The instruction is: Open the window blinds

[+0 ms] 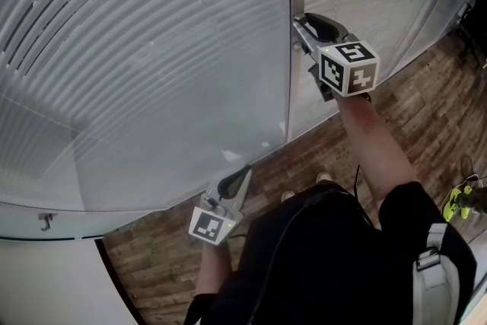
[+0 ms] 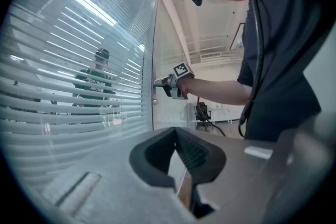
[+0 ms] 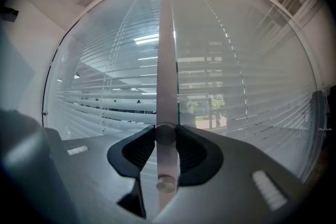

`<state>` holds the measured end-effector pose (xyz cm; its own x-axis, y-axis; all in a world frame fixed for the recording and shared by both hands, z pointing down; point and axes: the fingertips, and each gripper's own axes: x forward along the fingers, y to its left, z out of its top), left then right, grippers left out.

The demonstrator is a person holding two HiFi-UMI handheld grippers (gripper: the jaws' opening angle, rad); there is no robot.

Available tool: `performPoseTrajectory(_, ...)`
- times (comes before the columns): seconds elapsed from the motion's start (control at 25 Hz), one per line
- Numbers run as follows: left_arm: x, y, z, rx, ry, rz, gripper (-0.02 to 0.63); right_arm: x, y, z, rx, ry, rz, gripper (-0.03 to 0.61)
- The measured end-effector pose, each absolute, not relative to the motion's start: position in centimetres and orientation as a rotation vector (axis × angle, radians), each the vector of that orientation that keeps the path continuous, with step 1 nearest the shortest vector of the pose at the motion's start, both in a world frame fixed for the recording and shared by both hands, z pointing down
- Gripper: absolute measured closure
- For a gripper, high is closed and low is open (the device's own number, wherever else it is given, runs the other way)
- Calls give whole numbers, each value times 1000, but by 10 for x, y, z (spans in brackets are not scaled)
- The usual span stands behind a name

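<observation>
While the right gripper (image 1: 302, 31) clamps the knob (image 3: 165, 134) at one o'clock, left gripper (image 1: 237, 180) closed empty, the blinds (image 1: 152, 49) look only part-open.

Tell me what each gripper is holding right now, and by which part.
The right gripper is shut on the round knob on the vertical window post, with its pads on the knob's two sides. The left gripper holds nothing.

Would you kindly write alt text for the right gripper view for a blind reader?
The right tool has its dark jaws closed on a small round silver metal knob on a vertical grey metal window post. White horizontal slatted blinds hang on both sides of it.
</observation>
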<state>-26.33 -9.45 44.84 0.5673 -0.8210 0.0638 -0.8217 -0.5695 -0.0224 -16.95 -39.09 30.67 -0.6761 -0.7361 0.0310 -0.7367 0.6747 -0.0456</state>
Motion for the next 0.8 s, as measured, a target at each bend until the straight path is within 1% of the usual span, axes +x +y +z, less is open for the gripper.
performPoseTrajectory(0.8,-261,-94,450,2762,-1453,110,609,-170,-389,308,1260,-2896,109,448)
